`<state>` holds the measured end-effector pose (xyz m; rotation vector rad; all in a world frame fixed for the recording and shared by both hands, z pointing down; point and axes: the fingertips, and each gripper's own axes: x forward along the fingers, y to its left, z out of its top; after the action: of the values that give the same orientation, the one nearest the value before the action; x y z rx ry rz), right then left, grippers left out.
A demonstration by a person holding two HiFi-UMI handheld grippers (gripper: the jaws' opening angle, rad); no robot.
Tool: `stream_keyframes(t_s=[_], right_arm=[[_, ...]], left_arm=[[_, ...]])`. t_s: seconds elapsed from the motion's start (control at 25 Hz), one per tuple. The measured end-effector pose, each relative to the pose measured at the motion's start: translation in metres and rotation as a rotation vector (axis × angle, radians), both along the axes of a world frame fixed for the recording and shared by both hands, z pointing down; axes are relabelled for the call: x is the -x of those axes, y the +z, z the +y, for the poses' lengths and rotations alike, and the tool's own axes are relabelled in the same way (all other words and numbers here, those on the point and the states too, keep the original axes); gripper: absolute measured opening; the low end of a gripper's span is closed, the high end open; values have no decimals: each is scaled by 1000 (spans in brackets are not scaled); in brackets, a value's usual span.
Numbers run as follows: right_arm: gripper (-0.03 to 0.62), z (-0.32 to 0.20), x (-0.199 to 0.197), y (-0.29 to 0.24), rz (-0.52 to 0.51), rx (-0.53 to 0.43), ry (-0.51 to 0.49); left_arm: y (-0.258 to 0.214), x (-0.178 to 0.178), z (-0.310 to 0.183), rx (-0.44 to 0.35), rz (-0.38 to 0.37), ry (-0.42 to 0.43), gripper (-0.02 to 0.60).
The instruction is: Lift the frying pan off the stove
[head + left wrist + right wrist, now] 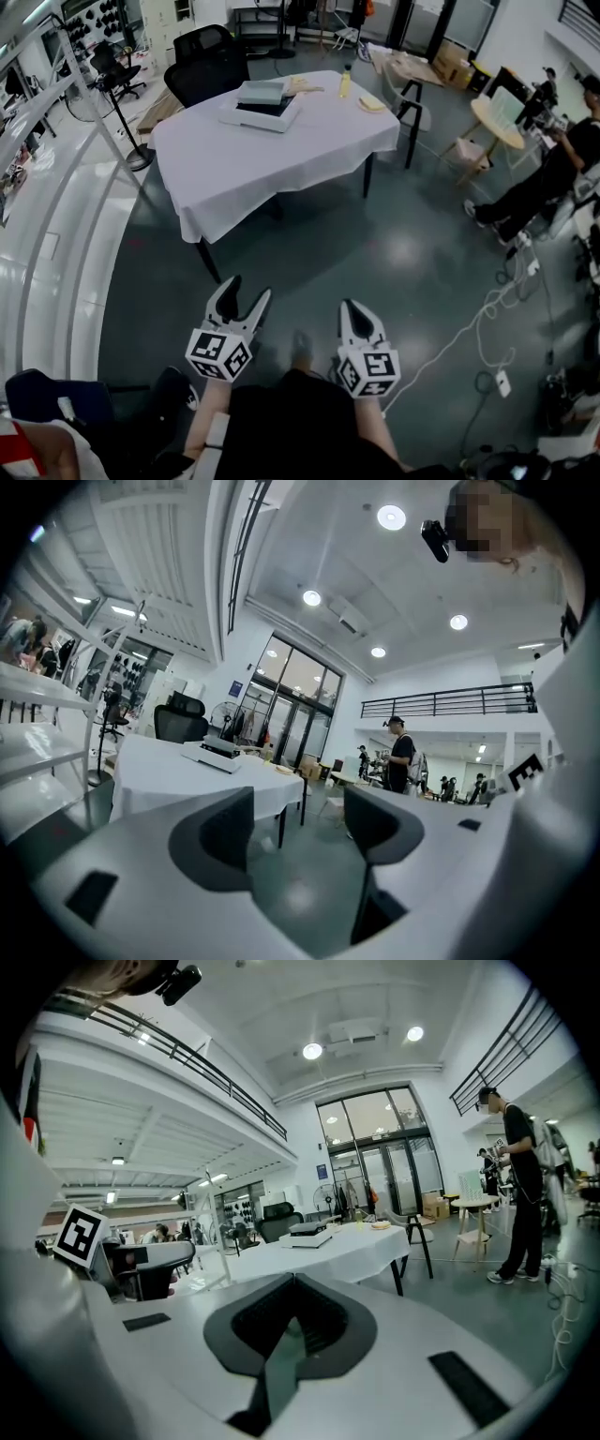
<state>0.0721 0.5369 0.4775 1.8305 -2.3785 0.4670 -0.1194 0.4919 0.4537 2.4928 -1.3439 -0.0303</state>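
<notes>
The left tongs (247,289) are standing released, with nothing between them. The right tongs (351,306) are sitting clenched and empty. Both are hovering over open grey floor (403,262), well apart from the near edge of the white-clothed worktop (281,169). The stove (259,114) is resting near the far edge, and a grey flat piece (262,92) is lying on it. Whether that piece is the frying pan cannot be told.

I logged the stove (265,114) as a flat white slab with a dark top. It lay close to the far left edge of the table (281,169), about midway along it and skewed to that edge. A pale grey squarish object (262,92) rested on it. At this range I could not confirm it as the frying pan.
</notes>
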Motion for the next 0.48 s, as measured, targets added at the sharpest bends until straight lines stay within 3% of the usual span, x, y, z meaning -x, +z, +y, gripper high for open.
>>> stream_keyframes(t_s=[0.48], right_arm=[[6, -36, -24, 16, 7, 1, -65]], left_arm=[[14, -19, -21, -7, 29, -82, 290]])
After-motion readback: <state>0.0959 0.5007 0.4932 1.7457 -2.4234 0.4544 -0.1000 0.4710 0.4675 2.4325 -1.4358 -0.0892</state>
